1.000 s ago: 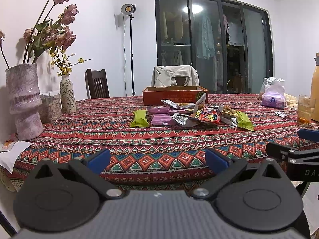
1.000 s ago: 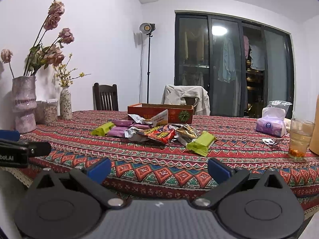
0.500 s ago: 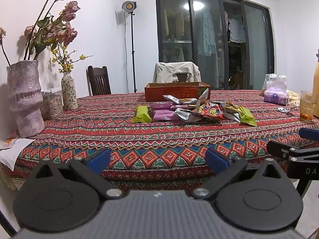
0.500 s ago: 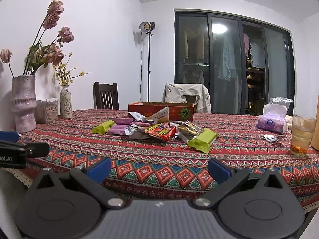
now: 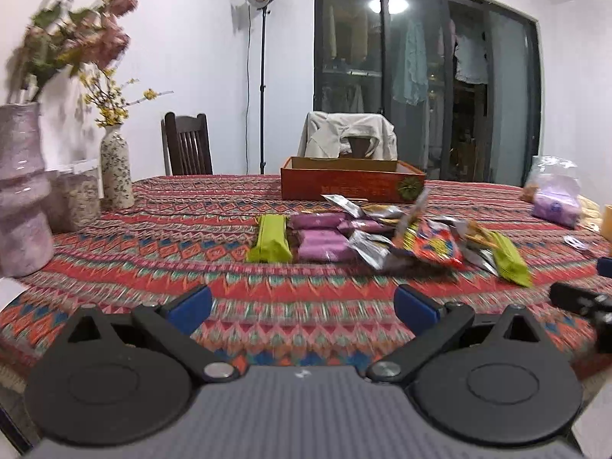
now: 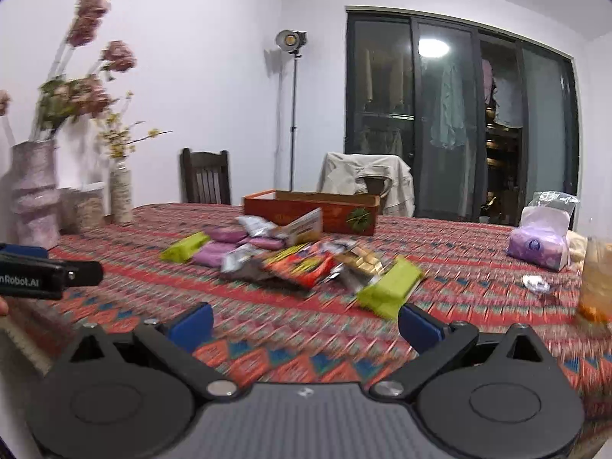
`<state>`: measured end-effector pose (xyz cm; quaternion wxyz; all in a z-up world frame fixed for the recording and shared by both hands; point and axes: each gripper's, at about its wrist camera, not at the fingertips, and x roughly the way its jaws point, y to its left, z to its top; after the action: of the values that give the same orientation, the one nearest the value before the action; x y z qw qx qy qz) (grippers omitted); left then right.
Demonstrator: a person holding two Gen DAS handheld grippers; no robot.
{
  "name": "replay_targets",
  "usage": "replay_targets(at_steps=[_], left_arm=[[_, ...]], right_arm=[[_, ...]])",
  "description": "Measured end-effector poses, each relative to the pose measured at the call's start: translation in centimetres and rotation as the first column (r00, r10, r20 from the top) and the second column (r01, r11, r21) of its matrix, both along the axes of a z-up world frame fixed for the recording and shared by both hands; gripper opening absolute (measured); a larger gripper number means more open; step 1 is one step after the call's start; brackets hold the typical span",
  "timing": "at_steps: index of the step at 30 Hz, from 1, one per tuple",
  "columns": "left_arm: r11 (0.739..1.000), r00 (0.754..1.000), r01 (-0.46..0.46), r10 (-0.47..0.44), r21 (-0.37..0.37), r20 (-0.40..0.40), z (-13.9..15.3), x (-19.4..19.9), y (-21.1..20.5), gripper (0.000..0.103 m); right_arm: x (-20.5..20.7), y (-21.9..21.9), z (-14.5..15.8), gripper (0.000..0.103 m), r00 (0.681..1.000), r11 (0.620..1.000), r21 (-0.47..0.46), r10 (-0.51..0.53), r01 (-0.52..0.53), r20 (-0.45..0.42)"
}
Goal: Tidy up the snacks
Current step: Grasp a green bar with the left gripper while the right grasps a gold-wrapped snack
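Note:
A pile of snack packets lies mid-table: green bars (image 5: pixel 271 239) (image 6: pixel 390 287), purple packets (image 5: pixel 323 244) (image 6: pixel 214 254), a red-orange bag (image 5: pixel 436 246) (image 6: pixel 302 266) and silver wrappers. An orange cardboard box (image 5: pixel 352 183) (image 6: pixel 311 210) stands open behind the pile. My left gripper (image 5: pixel 304 306) is open and empty over the near table edge, short of the pile. My right gripper (image 6: pixel 304 323) is open and empty, also short of the pile, close to the right green bar. Each gripper shows at the edge of the other's view.
A patterned red tablecloth (image 5: pixel 191 222) covers the table. Two vases with flowers (image 5: pixel 23 191) (image 5: pixel 114 176) and a jar stand at the left. A tissue pack (image 6: pixel 539 243) and a glass of drink (image 6: pixel 596 279) stand at the right. Chairs stand behind the table.
Both grippers have risen and moved forward over the table edge toward the snack pile. Both stay open. The snacks have not moved.

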<state>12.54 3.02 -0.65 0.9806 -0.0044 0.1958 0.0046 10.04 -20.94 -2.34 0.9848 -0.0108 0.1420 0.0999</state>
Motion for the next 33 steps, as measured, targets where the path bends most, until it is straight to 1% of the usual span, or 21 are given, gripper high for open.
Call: replay_targets(at_steps=[2, 4, 5, 6, 8, 11, 12, 13, 15, 16, 17, 19, 22, 23, 24, 25, 26, 27, 30, 33], left_arm=[[1.0, 1.0, 0.014, -0.015, -0.008, -0.021, -0.1, 3.3, 0.3, 0.103], [1.0, 0.999, 0.03, -0.03, -0.006, -0.045, -0.3, 6.7, 0.6, 0.103], [1.0, 0.998, 0.03, -0.03, 0.001, -0.053, -0.5, 8.2, 0.6, 0.102], [1.0, 0.998, 0.026, -0.026, 0.011, -0.062, -0.6, 10.0, 0.8, 0.1], [0.999, 0.997, 0.017, -0.014, 0.037, -0.079, -0.9, 13.3, 1.3, 0.09], [0.999, 0.994, 0.011, -0.006, 0.042, -0.108, -1.2, 17.9, 2.5, 0.08], [0.999, 0.993, 0.014, -0.009, 0.038, -0.119, -1.4, 19.3, 2.9, 0.08], [0.999, 0.991, 0.013, -0.009, 0.035, -0.13, -1.5, 20.5, 3.2, 0.08], [0.999, 0.986, 0.022, -0.017, 0.028, -0.167, -1.9, 23.1, 3.8, 0.077], [1.0, 0.983, 0.024, -0.02, 0.018, -0.182, -2.2, 24.0, 4.1, 0.077], [1.0, 0.98, 0.029, -0.027, 0.008, -0.195, -2.4, 24.8, 4.3, 0.077], [0.999, 0.975, 0.043, -0.046, -0.017, -0.219, -2.9, 26.0, 4.4, 0.077], [0.999, 0.968, 0.045, -0.051, -0.029, -0.246, -3.6, 27.2, 4.6, 0.068], [0.998, 0.967, 0.044, -0.051, -0.034, -0.25, -3.8, 27.5, 4.7, 0.062], [0.998, 0.966, 0.04, -0.049, -0.039, -0.253, -3.9, 27.6, 4.9, 0.056], [0.999, 0.966, 0.034, -0.042, -0.034, -0.255, -3.9, 27.6, 4.8, 0.044], [0.999, 0.967, 0.027, -0.032, -0.021, -0.253, -3.9, 27.5, 4.7, 0.038], [1.0, 0.968, 0.028, -0.029, -0.01, -0.25, -3.9, 27.4, 4.7, 0.037], [0.999, 0.965, 0.036, -0.04, -0.021, -0.258, -3.7, 27.0, 4.7, 0.035], [0.999, 0.963, 0.025, -0.031, -0.028, -0.268, -3.3, 26.2, 4.9, 0.035]], right_arm=[[3.1, -1.0, 0.4, 0.102, 1.0, 1.0, 0.024, -0.015, 0.015, -0.021], [6.4, -1.9, 0.6, 0.1, 0.997, 0.998, 0.063, -0.024, 0.028, -0.067], [8.3, -2.4, 0.6, 0.096, 0.995, 0.996, 0.086, -0.03, 0.038, -0.098], [9.9, -2.9, 0.5, 0.089, 0.992, 0.994, 0.104, -0.029, 0.041, -0.12], [12.8, -3.3, 0.4, 0.081, 0.988, 0.992, 0.125, -0.015, 0.034, -0.152], [16.8, -3.6, 0.3, 0.08, 0.984, 0.987, 0.162, 0.011, 0.019, -0.18], [17.9, -3.7, 0.3, 0.079, 0.983, 0.986, 0.168, 0.015, 0.016, -0.184], [19.3, -3.6, 0.2, 0.076, 0.982, 0.986, 0.168, 0.019, 0.013, -0.187], [21.6, -3.4, 0.1, 0.066, 0.978, 0.988, 0.154, 0.011, 0.021, -0.208], [22.9, -3.4, -0.1, 0.064, 0.973, 0.989, 0.145, -0.002, 0.037, -0.231], [23.8, -3.4, -0.3, 0.059, 0.968, 0.989, 0.14, -0.012, 0.048, -0.249], [25.3, -3.5, -0.9, 0.053, 0.959, 0.99, 0.125, -0.027, 0.064, -0.282], [26.5, -3.7, -1.9, 0.053, 0.945, 0.992, 0.102, -0.04, 0.077, -0.323], [26.6, -3.9, -2.2, 0.052, 0.942, 0.991, 0.109, -0.032, 0.072, -0.335], [26.6, -4.0, -2.4, 0.049, 0.942, 0.991, 0.118, -0.02, 0.063, -0.336], [26.5, -4.2, -2.5, 0.047, 0.943, 0.989, 0.135, -0.008, 0.056, -0.333], [26.4, -4.3, -2.4, 0.045, 0.945, 0.988, 0.146, -0.001, 0.052, -0.328], [26.3, -4.4, -2.4, 0.044, 0.946, 0.989, 0.143, 0.001, 0.048, -0.324], [25.9, -4.0, -2.2, 0.043, 0.952, 0.992, 0.123, 0.005, 0.034, -0.307], [25.6, -4.0, -1.9, 0.043, 0.957, 0.99, 0.14, 0.027, 0.014, -0.288]])
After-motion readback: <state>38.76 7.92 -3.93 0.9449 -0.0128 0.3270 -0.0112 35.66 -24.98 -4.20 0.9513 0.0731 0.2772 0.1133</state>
